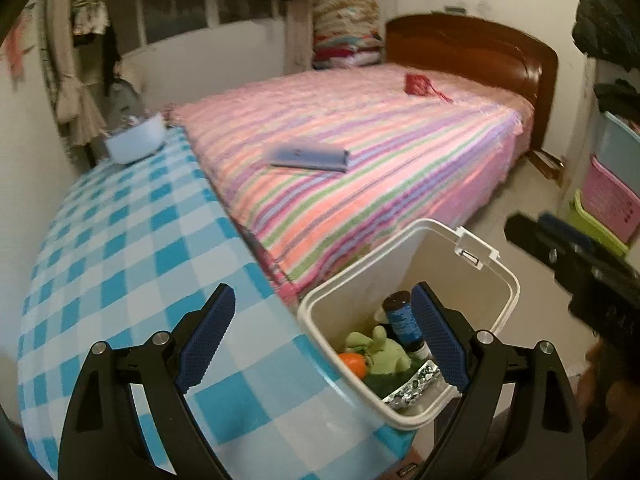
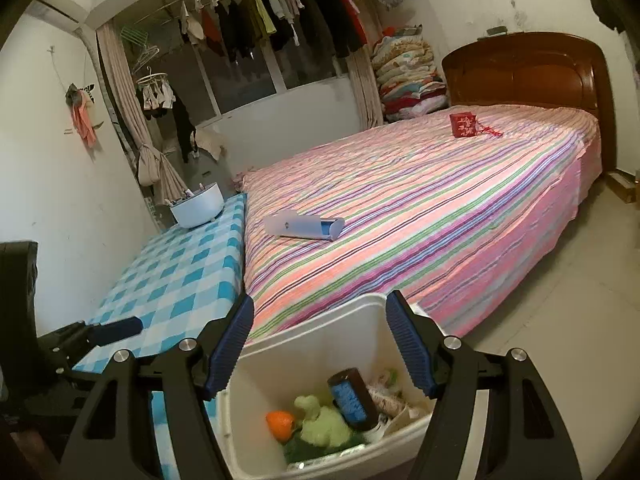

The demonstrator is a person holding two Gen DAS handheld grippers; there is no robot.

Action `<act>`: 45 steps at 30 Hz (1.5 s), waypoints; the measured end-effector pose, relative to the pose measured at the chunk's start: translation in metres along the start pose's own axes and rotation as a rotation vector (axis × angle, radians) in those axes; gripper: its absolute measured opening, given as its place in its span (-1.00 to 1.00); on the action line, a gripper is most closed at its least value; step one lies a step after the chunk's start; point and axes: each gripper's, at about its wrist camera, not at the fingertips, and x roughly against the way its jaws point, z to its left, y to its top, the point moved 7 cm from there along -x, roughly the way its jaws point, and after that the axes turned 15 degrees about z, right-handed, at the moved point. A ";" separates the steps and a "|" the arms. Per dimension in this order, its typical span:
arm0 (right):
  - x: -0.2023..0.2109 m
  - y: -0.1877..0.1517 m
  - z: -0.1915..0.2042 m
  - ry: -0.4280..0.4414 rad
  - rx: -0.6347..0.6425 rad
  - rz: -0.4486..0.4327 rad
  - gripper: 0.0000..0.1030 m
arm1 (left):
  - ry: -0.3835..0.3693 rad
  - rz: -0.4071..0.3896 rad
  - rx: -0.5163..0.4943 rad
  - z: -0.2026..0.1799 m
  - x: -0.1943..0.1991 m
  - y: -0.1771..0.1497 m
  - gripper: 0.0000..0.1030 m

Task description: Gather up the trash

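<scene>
Pink baskets (image 1: 612,196) only left-side.

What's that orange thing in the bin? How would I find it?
Start at the big striped bed, then look down to the white bin standing at its near corner. Among the trash inside, the small round orange thing lies beside a green plush toy and a dark bottle with a blue label. It is the only orange piece there.

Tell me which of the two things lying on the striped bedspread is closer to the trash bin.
The flat pale blue case, lying mid-bed nearer the white bin. The red pouch sits far off, up by the wooden headboard.
</scene>
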 end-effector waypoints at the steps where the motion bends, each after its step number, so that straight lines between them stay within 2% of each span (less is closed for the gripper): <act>1: 0.004 -0.004 0.004 -0.009 -0.003 0.007 0.33 | 0.013 -0.016 0.017 0.003 0.009 -0.005 0.71; 7: 0.037 -0.026 0.027 -0.057 0.006 0.005 0.45 | 0.078 -0.036 0.135 0.028 0.038 -0.044 0.71; 13: 0.066 -0.050 0.055 -0.092 0.073 -0.002 0.53 | 0.147 -0.065 0.164 0.042 0.069 -0.074 0.71; 18: 0.077 -0.057 0.068 -0.098 0.102 -0.009 0.53 | 0.173 -0.087 0.192 0.050 0.087 -0.079 0.72; 33: 0.064 -0.061 0.095 -0.049 0.136 0.038 0.53 | 0.190 -0.068 0.245 0.076 0.081 -0.102 0.74; 39: 0.056 -0.061 0.100 -0.038 0.149 0.051 0.53 | 0.190 -0.059 0.273 0.087 0.075 -0.096 0.74; 45: 0.051 -0.057 0.094 -0.037 0.142 0.063 0.53 | 0.186 -0.042 0.256 0.080 0.065 -0.094 0.74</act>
